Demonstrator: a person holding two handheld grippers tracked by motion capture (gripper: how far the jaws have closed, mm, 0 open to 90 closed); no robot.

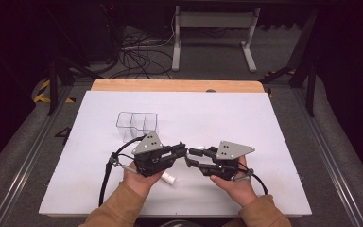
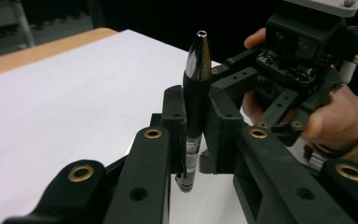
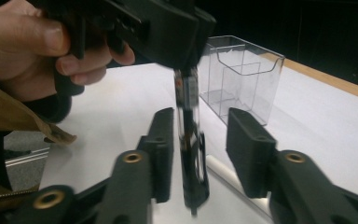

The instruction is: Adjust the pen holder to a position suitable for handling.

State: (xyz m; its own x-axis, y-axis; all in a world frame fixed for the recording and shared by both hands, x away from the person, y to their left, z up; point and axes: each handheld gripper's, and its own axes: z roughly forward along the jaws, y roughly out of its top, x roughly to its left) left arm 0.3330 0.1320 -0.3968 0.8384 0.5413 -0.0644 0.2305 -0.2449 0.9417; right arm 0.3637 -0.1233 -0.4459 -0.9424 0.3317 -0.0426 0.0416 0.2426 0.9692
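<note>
Both tongs meet over the near middle of the table (image 1: 99,123), each in one of the person's hands, tips facing one another.

Left tongs (image 2: 196,126): jaws closed on the pen (image 2: 195,102), pads pressing its dark barrel from both sides. In the left gripper view the pen's long axis runs roughly upright between the jaws, silver tapered tip at the top, the lower end with its printed band hanging below the pads. The axis leans only slightly from vertical in that view.

Right tongs (image 3: 200,149): jaws standing apart, one either side of the pen (image 3: 190,140) with a clear gap on each side; pads not pressing it. No earlier frame to compare. In the right gripper view the pen hangs down out of the left tongs (image 3: 182,32) above, long axis near vertical in the picture, lower end between the right jaws.

High view: left tongs (image 1: 185,152) and right tongs (image 1: 188,158) tip to tip; the pen itself is too small to tell there.

Clear compartment box (image 1: 137,125) stands on the table beyond the left tongs, well apart from the pen. A white cylinder (image 1: 169,178) lies on the table near the left hand (image 1: 137,182). Right hand (image 1: 234,184) holds its gripper from below.
</note>
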